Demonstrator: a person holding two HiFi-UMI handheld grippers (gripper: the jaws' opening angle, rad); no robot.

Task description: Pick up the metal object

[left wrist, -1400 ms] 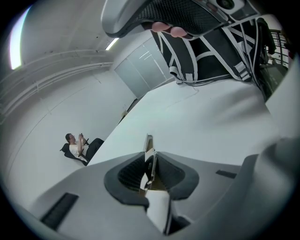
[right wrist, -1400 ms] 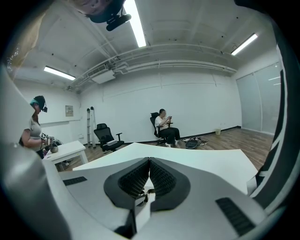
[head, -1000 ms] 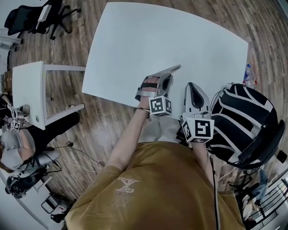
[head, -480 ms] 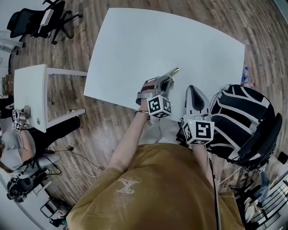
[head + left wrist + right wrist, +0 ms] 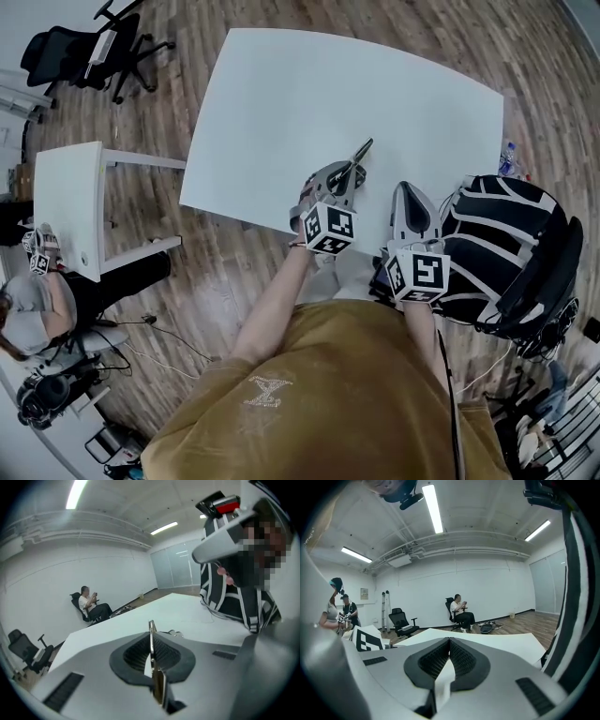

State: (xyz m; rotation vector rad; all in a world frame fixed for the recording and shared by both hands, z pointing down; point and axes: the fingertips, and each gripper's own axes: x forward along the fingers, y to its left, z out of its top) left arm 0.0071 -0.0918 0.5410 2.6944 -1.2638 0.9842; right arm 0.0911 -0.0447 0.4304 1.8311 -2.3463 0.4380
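- The left gripper (image 5: 345, 174) is now clamped on the thin, flat, silver-and-brass metal strip (image 5: 151, 634). A second ago the strip lay on the white table (image 5: 281, 94) at the jaw tips.
- In the head view the strip sits mid-frame, tip angled to the upper right, apparently clear of the tabletop. Judgement: the grasp is made and the lift is under way.
- In the left gripper view the strip shows edge-on: narrow and shiny, pinched between black ribbed pads and poking out past them.
- Right gripper (image 5: 407, 187), right of centre: jaws together, nothing between them.
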